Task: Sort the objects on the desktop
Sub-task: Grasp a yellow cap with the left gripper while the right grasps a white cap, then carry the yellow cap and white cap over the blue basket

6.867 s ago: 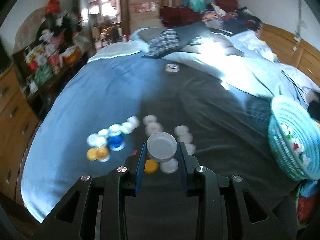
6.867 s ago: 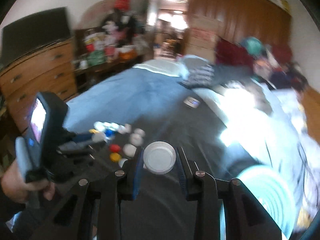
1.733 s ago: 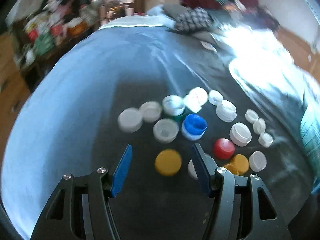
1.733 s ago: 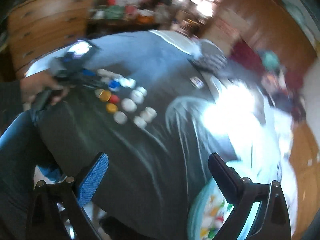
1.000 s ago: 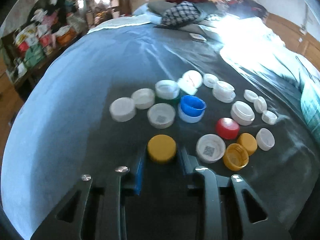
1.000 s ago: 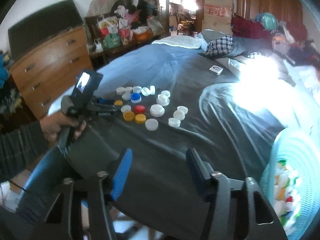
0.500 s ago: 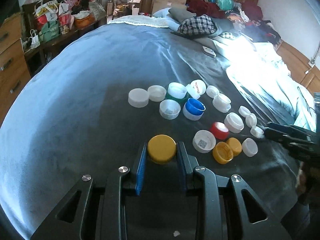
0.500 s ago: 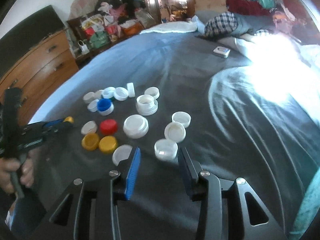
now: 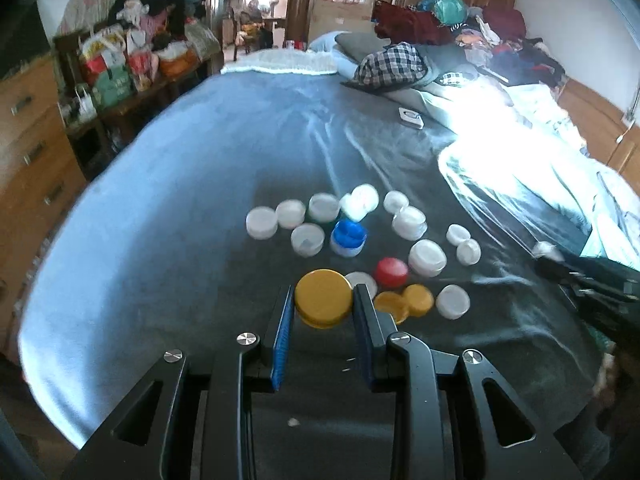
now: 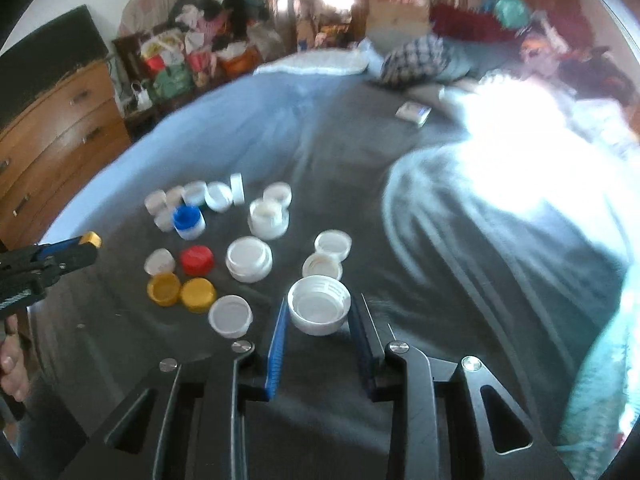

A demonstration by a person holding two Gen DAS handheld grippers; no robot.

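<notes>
Between the fingers of the left gripper (image 9: 323, 312) sits a yellow cap (image 9: 323, 303), pinched at its rim, closed face toward the camera. The hold looks thin: only the cap's edges meet the blue pads (image 9: 283, 330), so a jolt or tilt could likely flip it out onto the bed (image 9: 168, 216).

The right gripper (image 10: 318, 320) frames a white cap (image 10: 319, 309), open side up and ribbed inside. Its jaws stand narrow and close to the cap's sides, but whether they grip it I cannot tell. If they only brush it, lifting would probably leave it behind or nudge it into the white cap (image 10: 231, 315) at nine o'clock.

Outward from the yellow cap, in the left view, lie two more yellow caps (image 9: 404, 303) at three o'clock, a red cap (image 9: 391, 272) at two o'clock and a blue cap (image 9: 349, 236) at twelve. White ones spread beyond. The soft, creased blanket may let caps roll or tip.
</notes>
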